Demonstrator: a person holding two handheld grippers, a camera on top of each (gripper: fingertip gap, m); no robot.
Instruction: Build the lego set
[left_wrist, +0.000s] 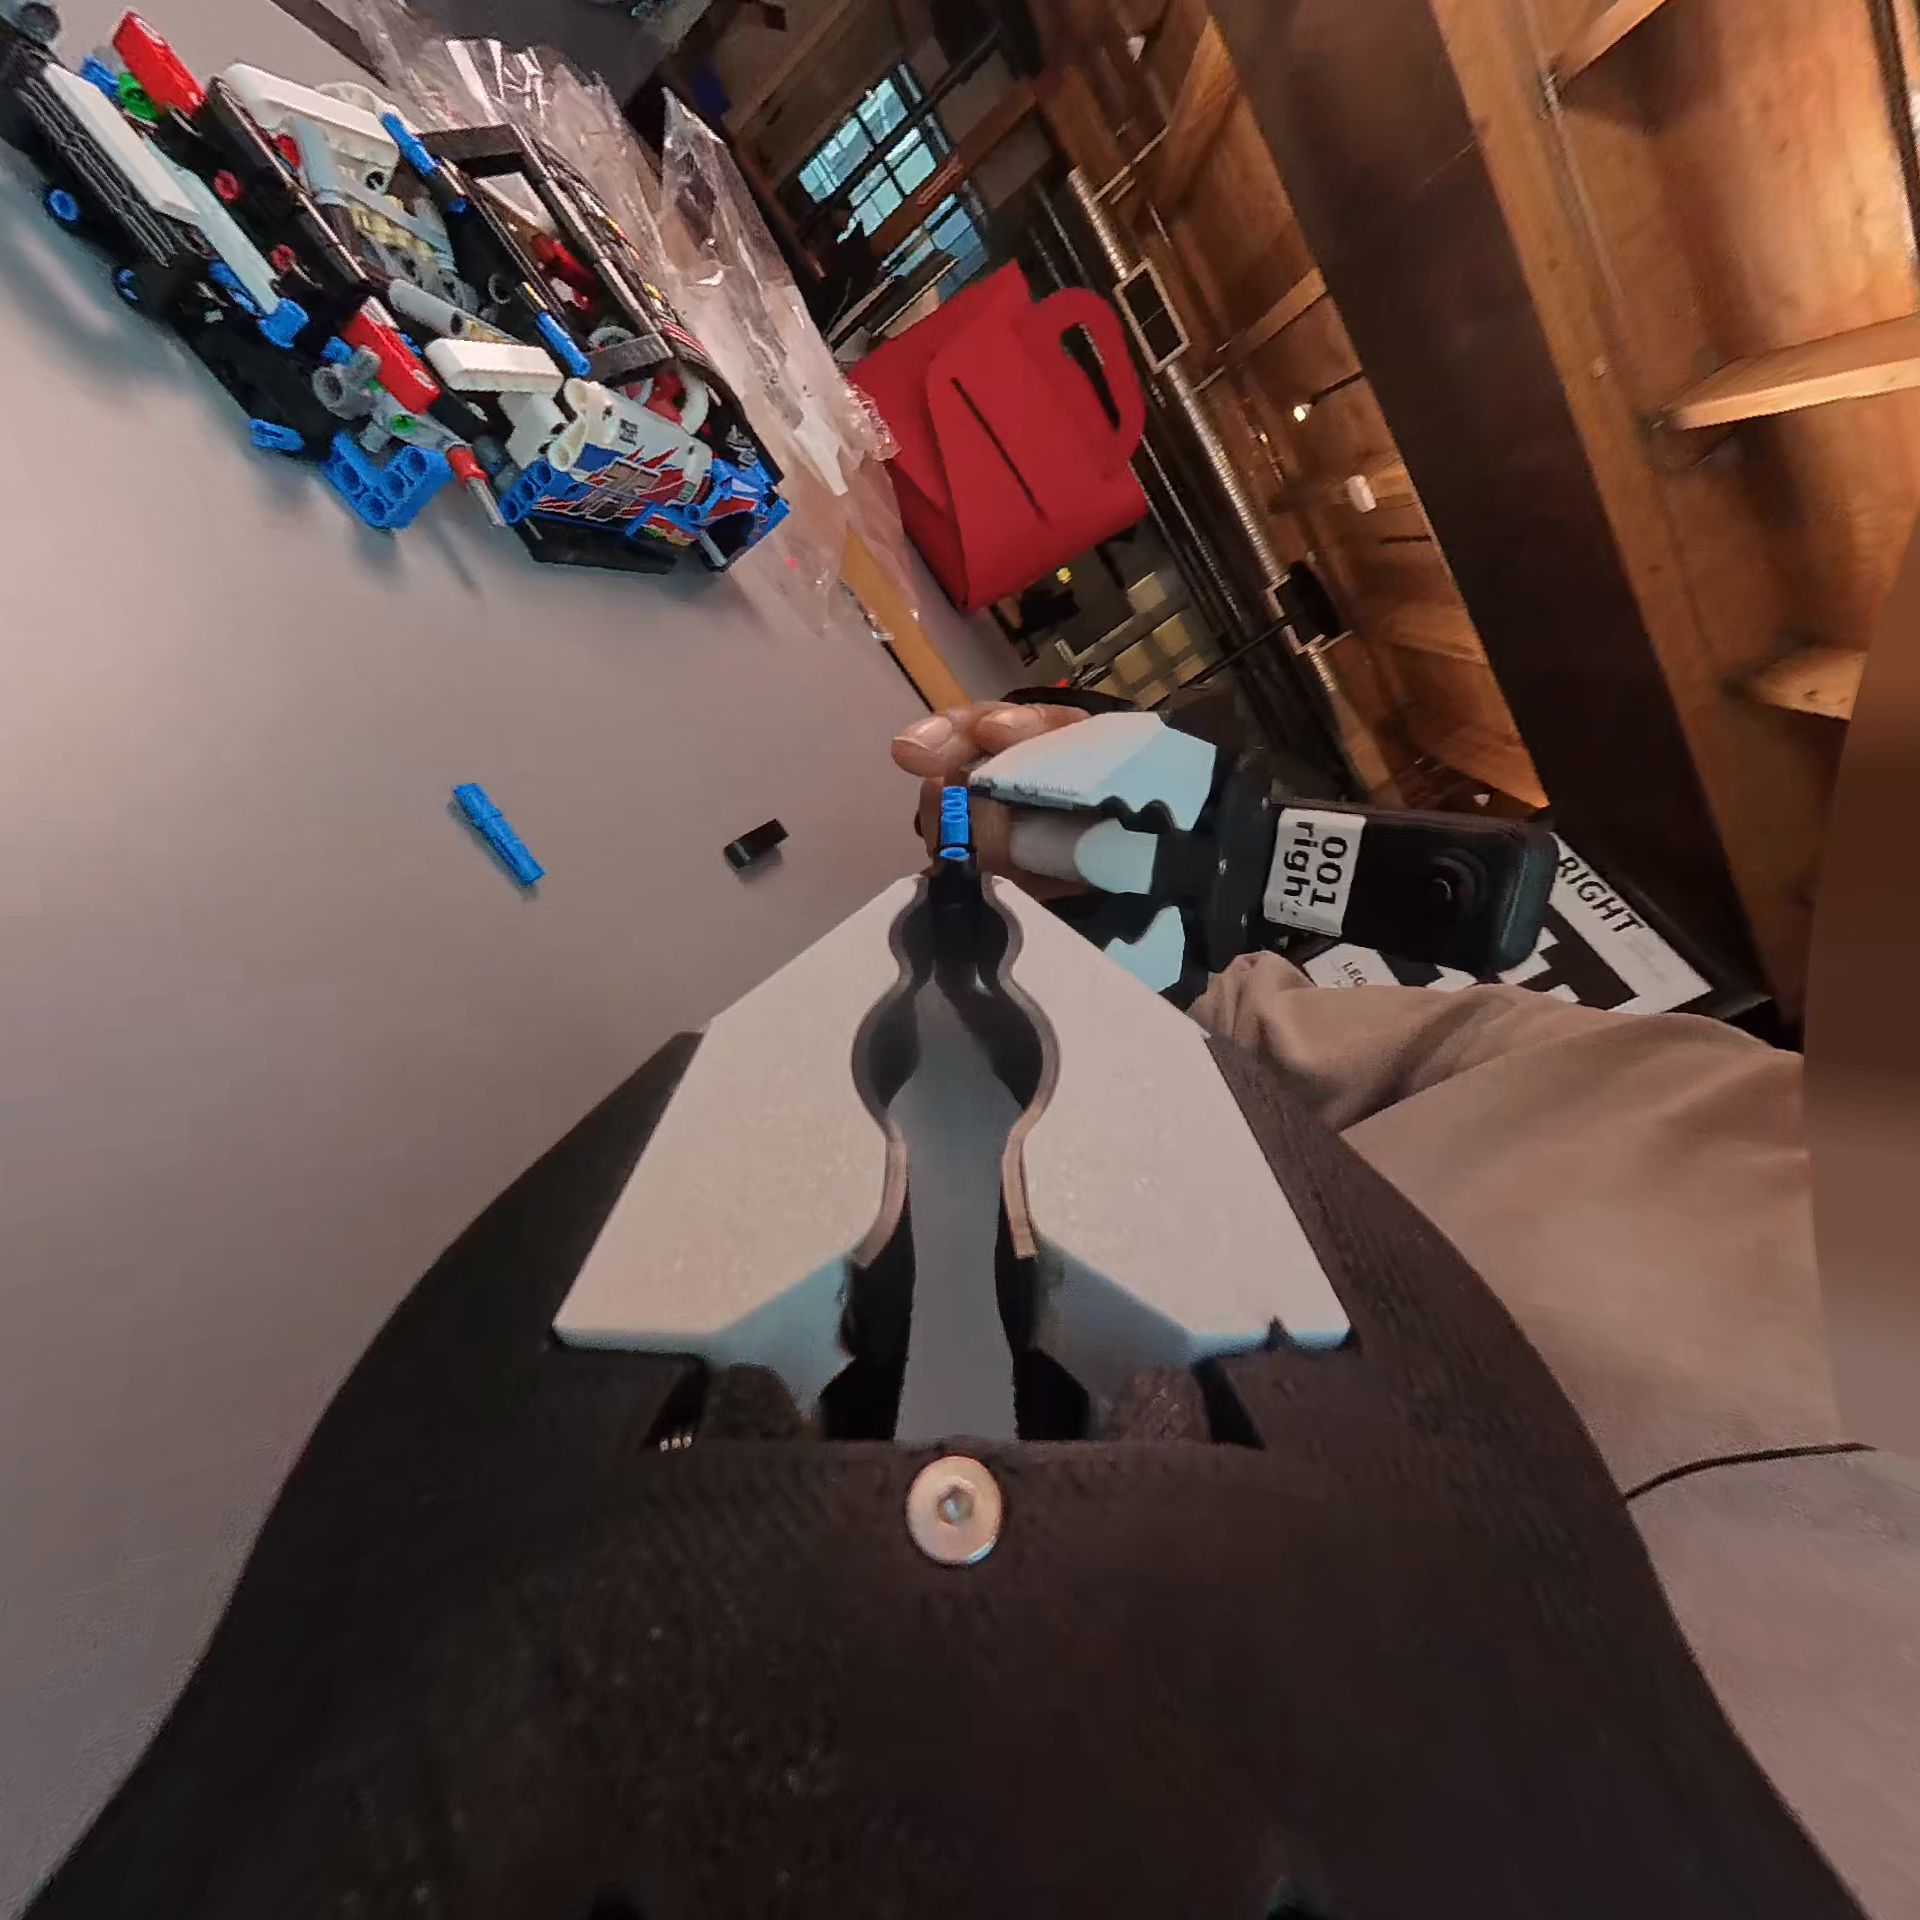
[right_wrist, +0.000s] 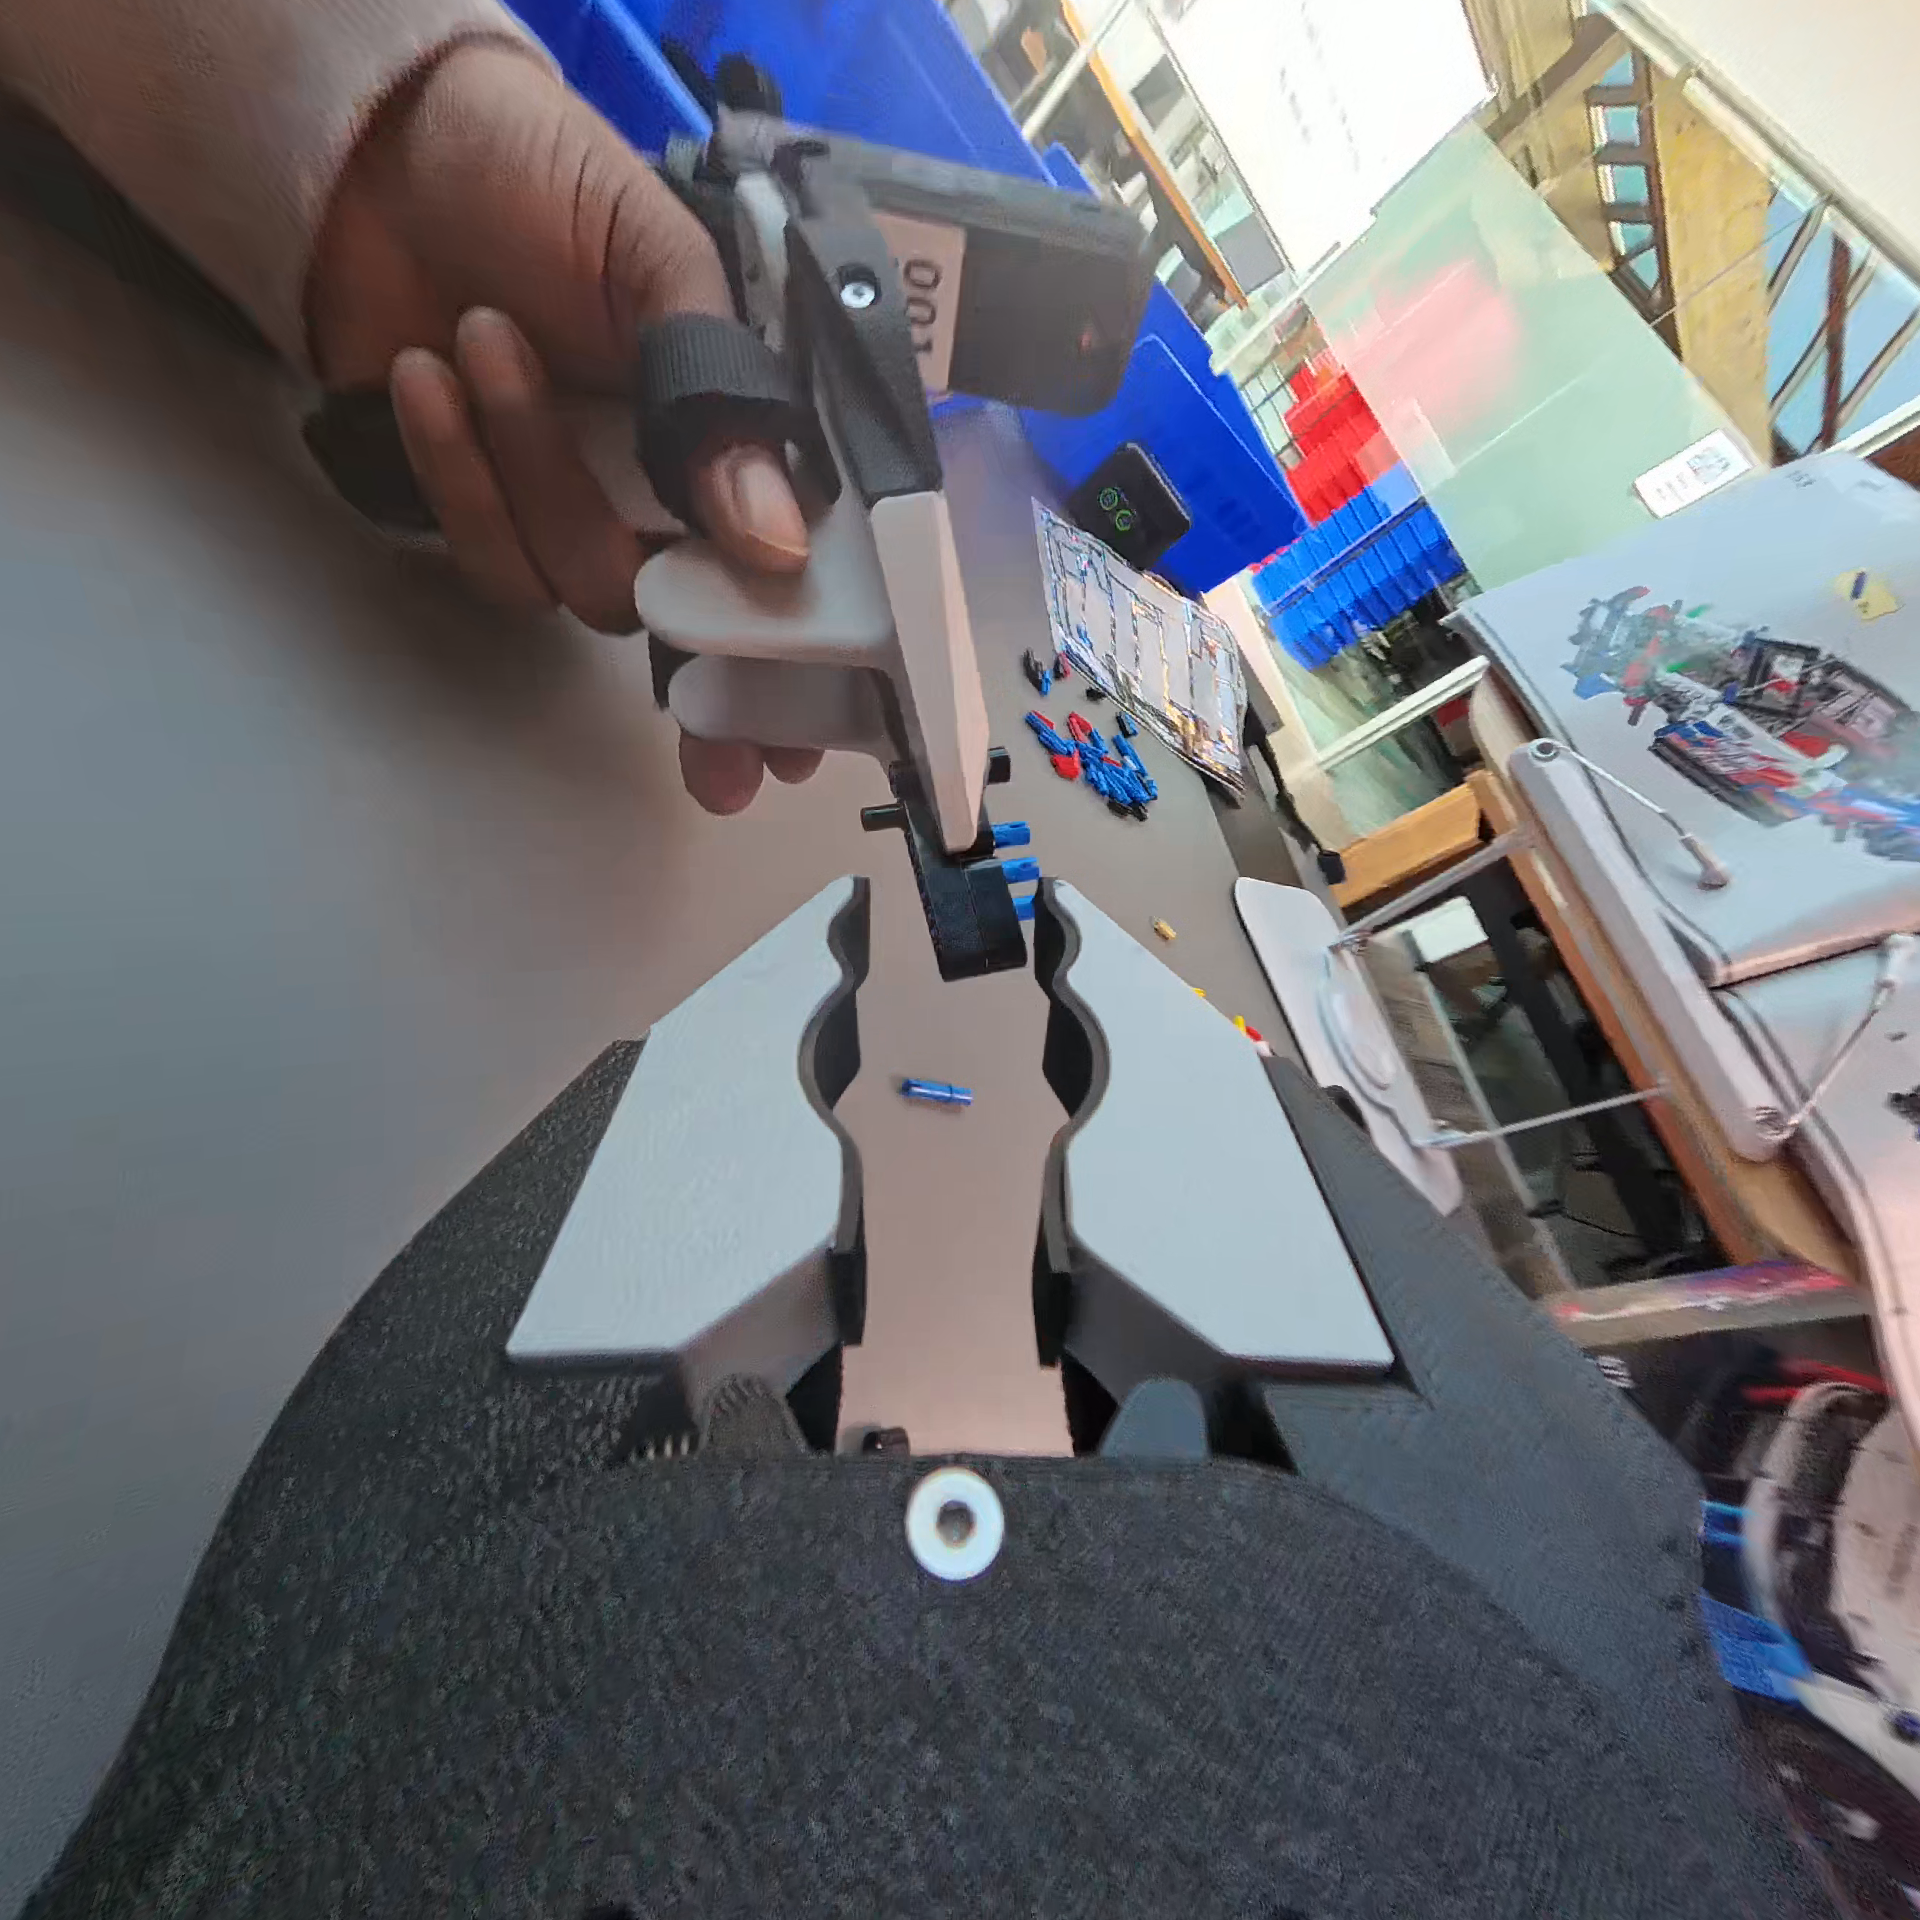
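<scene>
Only right wrist view shows left gripper (right_wrist: 961, 842) clamping black beam (right_wrist: 961, 914).

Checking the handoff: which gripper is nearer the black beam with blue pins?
Left. The left gripper is shut on the black beam, holding it. The right gripper is open, with a finger on either side of the beam's lower end, not clamping it.

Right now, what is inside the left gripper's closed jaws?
A black beam with blue pins sticking out sideways, clamped at the left gripper tips. The pinched section itself is hidden from both views.
</scene>
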